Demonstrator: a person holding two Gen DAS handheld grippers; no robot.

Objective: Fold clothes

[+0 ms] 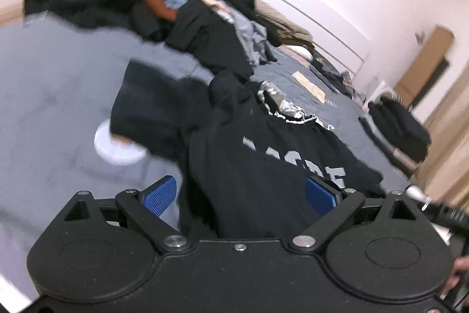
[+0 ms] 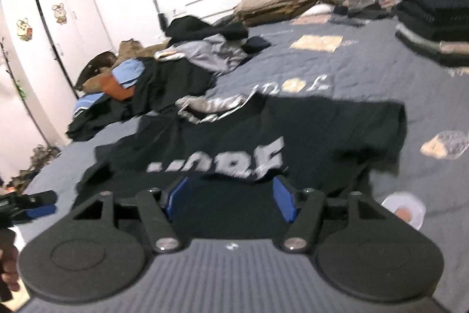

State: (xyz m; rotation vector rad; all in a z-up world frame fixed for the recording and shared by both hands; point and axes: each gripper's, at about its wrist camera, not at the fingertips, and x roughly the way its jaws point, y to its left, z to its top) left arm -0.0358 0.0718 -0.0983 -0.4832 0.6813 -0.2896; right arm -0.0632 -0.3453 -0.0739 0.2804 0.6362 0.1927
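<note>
Both views look forward along the fingers of a hand-held gripper, down onto a bed. The left gripper has its blue pads spread wide with nothing pinched; the dark cloth of a black T-shirt lies in the gap beneath them, but the pads do not press on it. The right gripper likewise stands apart, though less widely, its pads on either side of the shirt's near edge without clamping it.

The black T-shirt lies directly ahead of both tools on the grey-blue bedspread. Its pale lettering reads upside down from the right view, and its collar end appears to point away from the tools. Seen from the right gripper, the shirt's longer spread runs across the picture, with one sleeve out to the right. In the left view the cloth bunches and rises near the far end.

Judgement: neither tool is clearly the nearer; both sit at the shirt's near edge, so the next grasp probably depends on choosing matching points along that edge.

Beyond, unfolded clothes lie at the far left and a folded stack at the far right.
</note>
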